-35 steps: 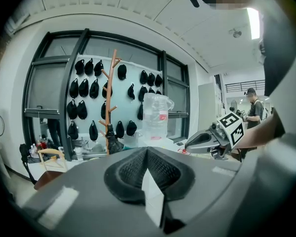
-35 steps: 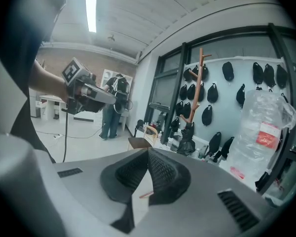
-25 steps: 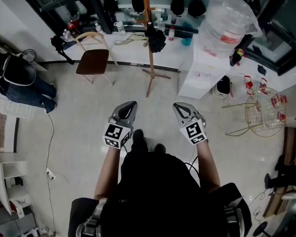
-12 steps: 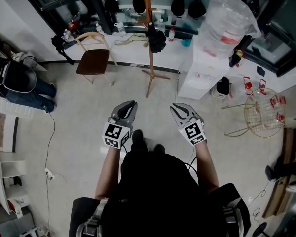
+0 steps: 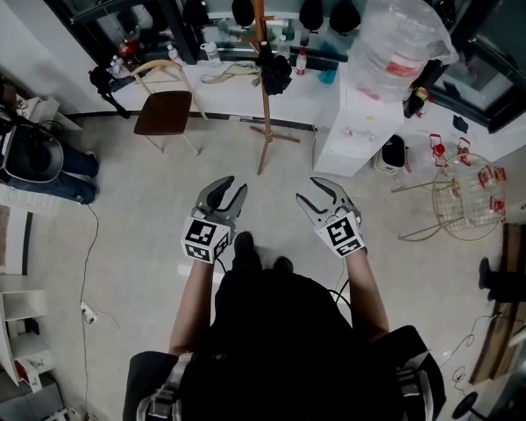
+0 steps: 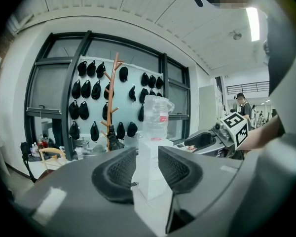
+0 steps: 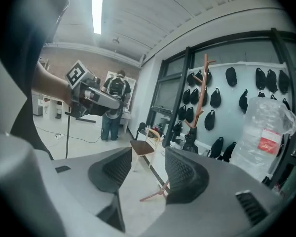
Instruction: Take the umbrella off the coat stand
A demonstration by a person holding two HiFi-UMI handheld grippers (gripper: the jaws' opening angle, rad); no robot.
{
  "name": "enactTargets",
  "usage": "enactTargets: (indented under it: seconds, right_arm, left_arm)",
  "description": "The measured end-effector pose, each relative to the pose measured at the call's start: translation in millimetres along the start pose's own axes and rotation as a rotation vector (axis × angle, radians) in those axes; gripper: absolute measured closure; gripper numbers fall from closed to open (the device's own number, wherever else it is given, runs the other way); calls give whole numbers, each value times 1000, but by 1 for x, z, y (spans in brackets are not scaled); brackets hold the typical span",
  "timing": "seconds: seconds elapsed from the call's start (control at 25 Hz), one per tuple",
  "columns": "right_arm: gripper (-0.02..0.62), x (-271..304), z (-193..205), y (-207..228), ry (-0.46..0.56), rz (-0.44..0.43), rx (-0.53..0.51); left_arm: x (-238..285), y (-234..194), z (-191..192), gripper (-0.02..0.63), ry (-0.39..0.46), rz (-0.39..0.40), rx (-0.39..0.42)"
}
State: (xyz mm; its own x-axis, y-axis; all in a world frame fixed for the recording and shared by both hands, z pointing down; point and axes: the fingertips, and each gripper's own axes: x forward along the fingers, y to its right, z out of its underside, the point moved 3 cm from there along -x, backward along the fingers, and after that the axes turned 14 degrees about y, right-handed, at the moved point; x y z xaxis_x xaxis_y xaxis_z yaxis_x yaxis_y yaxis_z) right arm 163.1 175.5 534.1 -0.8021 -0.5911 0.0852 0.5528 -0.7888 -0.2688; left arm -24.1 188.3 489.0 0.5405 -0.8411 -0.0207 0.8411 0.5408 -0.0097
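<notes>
Left gripper [image 5: 225, 188]: jaws just opening, now moderately apart, nothing between. Right gripper [image 5: 319, 193]: likewise just opening, gap empty. Both hover over floor, well apart from coat stand [image 5: 263, 121] at 12 o'clock. Umbrella [image 5: 274, 70], black, folded, hangs on stand. Chair [image 5: 164, 108] at 11 o'clock.

Open-plan office or lab workspace: black caps [image 5: 311, 9] hang on a glazed wall behind a wooden coat stand [image 5: 265, 121], a chair [image 5: 164, 108] and a water cooler [image 5: 355, 134]. A cable [image 5: 88, 253] trails over the pale floor [image 5: 140, 191] under a ceiling strip light [image 7: 96, 9].
</notes>
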Motion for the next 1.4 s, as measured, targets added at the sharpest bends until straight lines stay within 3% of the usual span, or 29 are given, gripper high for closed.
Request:
enactTargets:
  seconds: [0.32, 1.04, 1.4]
  right_arm:
    - [311, -10, 5, 2, -4, 31, 8]
    - [318, -22, 17, 4, -11, 37, 23]
    - [319, 0, 26, 19, -30, 57, 18]
  left_arm:
    - [0, 5, 2, 396, -5, -7, -1]
    - [1, 13, 6, 373, -13, -19, 5]
    - [27, -14, 14, 373, -10, 5, -8]
